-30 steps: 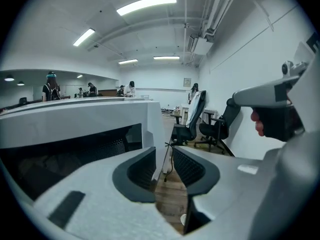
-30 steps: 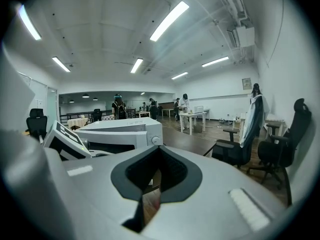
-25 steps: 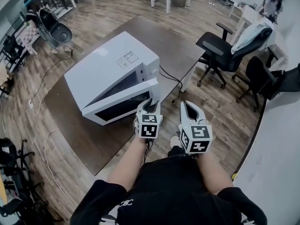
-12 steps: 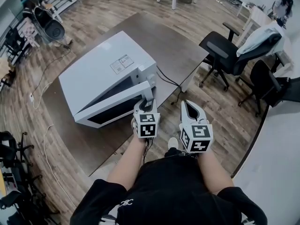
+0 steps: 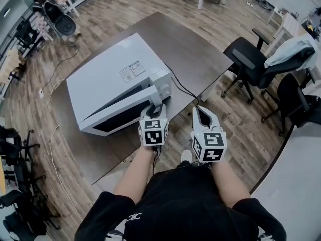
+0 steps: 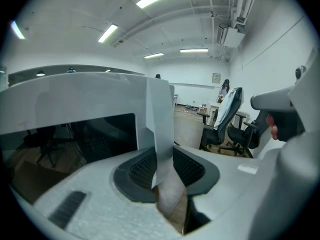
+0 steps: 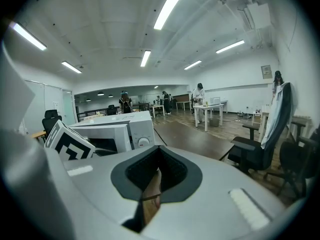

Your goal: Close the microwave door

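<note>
**Door ajar, left gripper at its free edge**

Finding one: the microwave (image 5: 113,79) sits on the counter (image 5: 195,54), just ahead of me and to my left. Its door (image 5: 120,118) is not shut. It stands at a narrow angle off the cabinet front, hinged at the far left end. The gap is widest at the right end, by the control panel (image 5: 163,78).

Finding two: the door's long axis runs left to right across the head view, and its free end comes right up to my left gripper (image 5: 156,106). In the left gripper view my fingers are spread wide. The door's upright edge (image 6: 160,114) stands between them, with a pad close beside each face. I cannot confirm that they clamp it.

Finding three: my right gripper (image 5: 201,112) hangs past the counter's edge, beside the left one and apart from the door. Its fingers are pressed together at the tips with nothing between them.

Assessment: the left hand is much the nearer and is placed on the part that must move. In my judgement the swing left is short. It runs away from me, about the left-hand hinge, toward the cabinet front. The latch is not yet seated.
</note>
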